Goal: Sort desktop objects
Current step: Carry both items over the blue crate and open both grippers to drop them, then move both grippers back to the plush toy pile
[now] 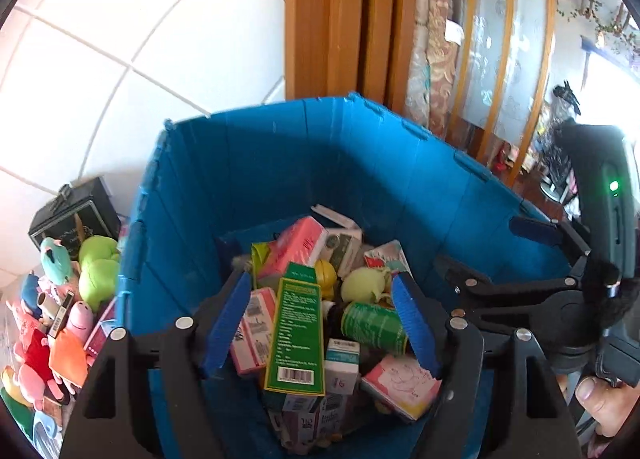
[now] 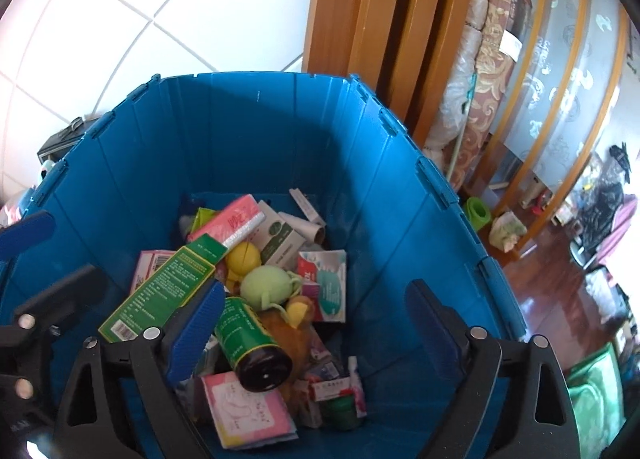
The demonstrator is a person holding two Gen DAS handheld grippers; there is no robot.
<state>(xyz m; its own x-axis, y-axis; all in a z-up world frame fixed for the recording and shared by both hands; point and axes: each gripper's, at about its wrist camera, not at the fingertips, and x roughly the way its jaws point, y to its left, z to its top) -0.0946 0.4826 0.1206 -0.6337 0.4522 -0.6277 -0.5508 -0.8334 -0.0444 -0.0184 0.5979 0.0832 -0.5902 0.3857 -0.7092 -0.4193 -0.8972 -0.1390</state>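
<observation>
Two grippers hang over the mouth of a deep blue plastic crate (image 2: 256, 147), each with its jaws spread wide and nothing between them. The left gripper (image 1: 320, 323) frames a long green carton (image 1: 298, 335) that lies on top of the heap in the crate, with a green can (image 1: 374, 325) just beside it at 3 o'clock, close to the inner face of the right finger. The right gripper (image 2: 316, 331) sits above the same pile; in its view the can (image 2: 248, 339) lies tilted with its dark cap toward the camera, touching the left finger pad. A pale green plush ball (image 2: 266, 285) rests at 12 o'clock from the can, and a yellow toy (image 2: 242, 257) lies just behind it. Pink tissue packs (image 2: 248, 403) and small white boxes (image 1: 340, 367) fill the rest of the crate floor. Outside the crate at 9 o'clock in the left wrist view lies a heap of plush toys (image 1: 60, 319).
</observation>
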